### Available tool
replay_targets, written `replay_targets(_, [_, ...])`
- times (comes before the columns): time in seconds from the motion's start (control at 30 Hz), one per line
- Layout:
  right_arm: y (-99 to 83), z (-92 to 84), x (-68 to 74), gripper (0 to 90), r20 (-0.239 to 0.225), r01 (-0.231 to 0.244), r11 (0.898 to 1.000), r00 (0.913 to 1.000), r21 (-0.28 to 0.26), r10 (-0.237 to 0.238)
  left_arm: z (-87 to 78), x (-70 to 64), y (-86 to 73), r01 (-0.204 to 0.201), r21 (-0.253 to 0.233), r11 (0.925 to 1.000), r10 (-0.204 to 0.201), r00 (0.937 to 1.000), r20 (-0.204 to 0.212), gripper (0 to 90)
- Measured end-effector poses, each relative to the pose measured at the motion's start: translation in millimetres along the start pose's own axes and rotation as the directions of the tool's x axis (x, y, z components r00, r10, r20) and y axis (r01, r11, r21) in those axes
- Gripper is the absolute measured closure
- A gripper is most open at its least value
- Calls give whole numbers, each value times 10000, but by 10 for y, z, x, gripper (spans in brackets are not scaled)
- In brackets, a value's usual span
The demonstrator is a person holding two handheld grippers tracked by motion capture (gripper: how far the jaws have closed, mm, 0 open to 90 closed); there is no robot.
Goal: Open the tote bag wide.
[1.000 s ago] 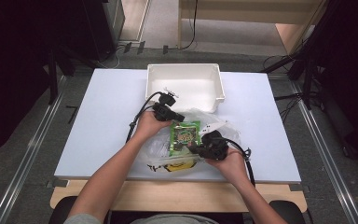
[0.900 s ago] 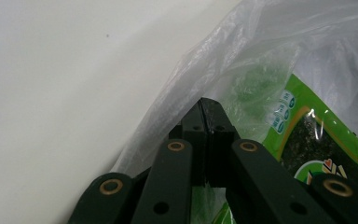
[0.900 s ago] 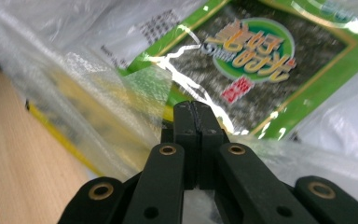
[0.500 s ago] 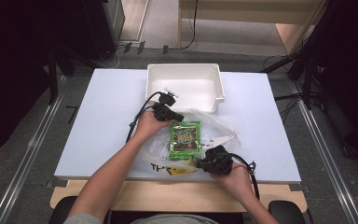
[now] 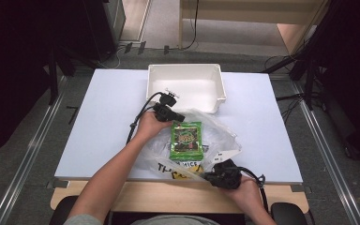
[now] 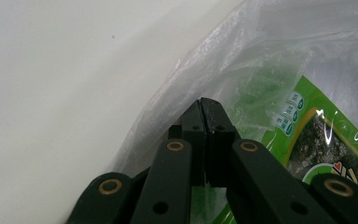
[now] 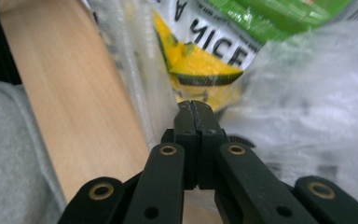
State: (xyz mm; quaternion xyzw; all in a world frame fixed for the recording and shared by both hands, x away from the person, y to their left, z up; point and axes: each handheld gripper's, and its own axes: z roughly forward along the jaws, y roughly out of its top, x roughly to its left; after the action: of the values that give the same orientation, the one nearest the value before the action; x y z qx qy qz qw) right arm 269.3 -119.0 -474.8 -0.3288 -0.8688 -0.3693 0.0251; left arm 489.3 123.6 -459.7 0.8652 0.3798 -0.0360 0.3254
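Left gripper (image 6: 204, 108) clenched on the clear plastic bag (image 5: 225, 136) beside the green snack packet (image 5: 186, 139); right gripper (image 7: 192, 109) clenched on the bag's near edge. Best pulled apart evenly, film kept taut between the fingers, packet flat on the bench (image 5: 103, 122).

A bin (image 5: 186, 88) stands at the far middle of the tabletop (image 5: 98, 122). Just in front of the bin lies a plastic bag (image 5: 215, 133), reaching to the tabletop's near edge, with a snack packet (image 5: 186, 139) inside it. The left gripper (image 5: 177, 116) is at the bag's far left edge, between bin and packet; the right gripper (image 5: 205, 176) is at the bag's near edge, farthest from the bin.
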Motion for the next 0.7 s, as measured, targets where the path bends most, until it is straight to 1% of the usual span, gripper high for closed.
replay_targets(0.03, [-17,10,2,900,-59,-48,9995,10000,308,49,-2,7,-1,-16,8,10000,16,10000,6,896])
replay_targets(0.07, [-38,25,6,900,-89,-18,9983,10000,577,24,-1,7,-3,75,-40,10000,-75,10000,-8,896])
replay_targets(0.17, [-53,35,46,900,72,110,9971,9999,758,-115,-1,7,-2,93,-45,9999,-93,10000,-18,896])
replay_targets(0.27, [8,-40,31,900,-52,-2,9998,10000,182,3,0,-7,1,59,-11,10000,-59,10000,-32,892])
replay_targets(0.33, [60,-103,17,900,79,39,9998,10000,-181,-38,0,-9,2,103,1,9999,-103,9999,-38,888])
replay_targets(0.4, [105,-154,-9,900,55,-61,9990,10000,-444,63,0,-11,5,147,15,9999,-147,9999,-62,887])
replay_targets(0.43, [138,-185,-28,900,94,-155,9981,9998,-601,161,0,-12,6,116,36,9999,-116,9999,-78,887])
replay_targets(0.53, [226,-251,-87,900,211,-207,9955,9995,-930,228,1,-14,8,70,37,10000,-70,9999,-87,887])
replay_targets(0.57, [255,-273,-109,900,192,-317,9944,9992,-1012,338,1,-14,8,60,44,10000,-59,9999,-94,886])
replay_targets(0.63, [315,-307,-162,900,319,-394,9910,9985,-1281,439,2,-12,9,59,45,10000,-59,10000,-79,887])
replay_targets(0.7, [377,-302,-236,900,570,-357,9897,9974,-1388,440,3,-13,11,121,39,9999,-120,9999,-83,887])
